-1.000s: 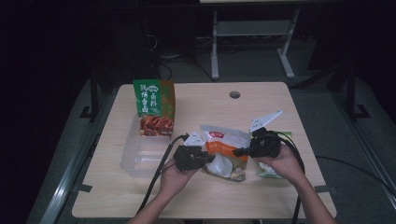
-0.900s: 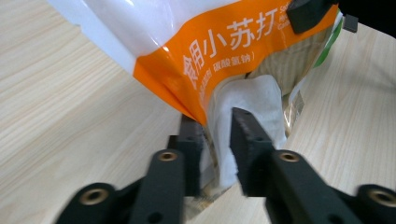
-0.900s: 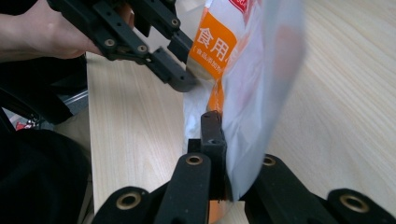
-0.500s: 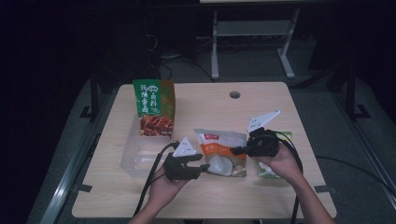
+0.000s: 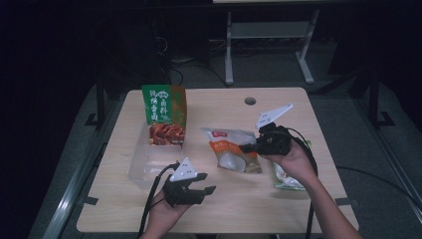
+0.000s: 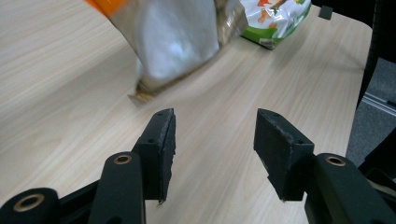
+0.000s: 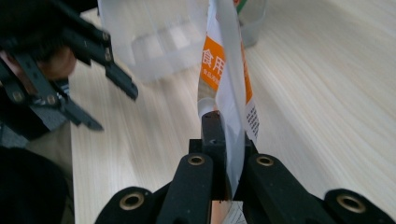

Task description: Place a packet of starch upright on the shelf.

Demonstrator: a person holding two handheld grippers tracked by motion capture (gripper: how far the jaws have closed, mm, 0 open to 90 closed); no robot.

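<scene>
A white and orange pouch hangs tilted above the table's middle, and my right gripper is shut on its right edge. In the right gripper view the jaws pinch the pouch's thin side seam. Near the front edge, my left gripper points right toward the pouch and stands apart from it. Its jaws have just been opening, and nothing lies between them. The left gripper view has the pouch ahead, its lower corner close to the wood.
A clear plastic tub sits at the left, with a green and red packet standing upright at its far end. A green snack bag lies under the right hand. The table has a cable hole at the back.
The left gripper let go of the pouch, opened, and drew back toward the near left. The right gripper rose a little with the pouch in its grip.
</scene>
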